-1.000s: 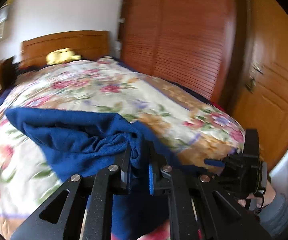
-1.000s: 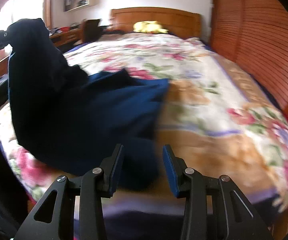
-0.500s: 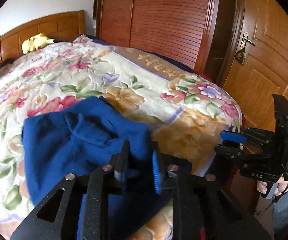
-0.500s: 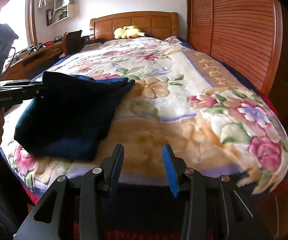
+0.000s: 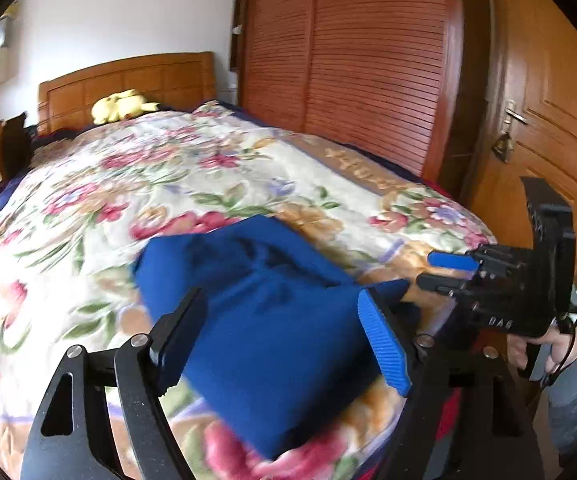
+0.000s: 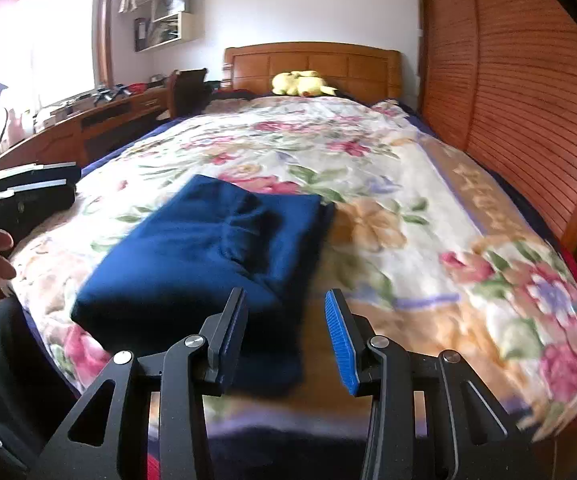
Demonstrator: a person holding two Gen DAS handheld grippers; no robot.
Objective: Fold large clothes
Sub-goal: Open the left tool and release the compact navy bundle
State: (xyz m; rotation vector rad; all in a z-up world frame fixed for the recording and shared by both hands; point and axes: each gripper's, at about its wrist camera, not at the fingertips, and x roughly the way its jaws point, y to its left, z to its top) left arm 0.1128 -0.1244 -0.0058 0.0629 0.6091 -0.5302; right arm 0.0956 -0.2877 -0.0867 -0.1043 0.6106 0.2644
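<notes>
Daylight glares through the window (image 6: pixel 54 36) at left; motion blur smears the bedspread (image 5: pixel 208 176), and fisheye edges darken.

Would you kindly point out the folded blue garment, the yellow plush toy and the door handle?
folded blue garment (image 6: pixel 208 248): right wrist view, top layer.
yellow plush toy (image 6: pixel 300 83): right wrist view, body.
door handle (image 5: pixel 514 115): left wrist view, lever.

left gripper (image 5: pixel 284 344): black frame, silver screws, blue ribbed pads | right gripper (image 6: pixel 286 338): same build, "DAS" marking | right hand (image 5: pixel 544 350): bare skin, grey sleeve, black cable

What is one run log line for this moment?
left tongs: open | right tongs: open | blue garment: folded, on floral bedspread
</notes>
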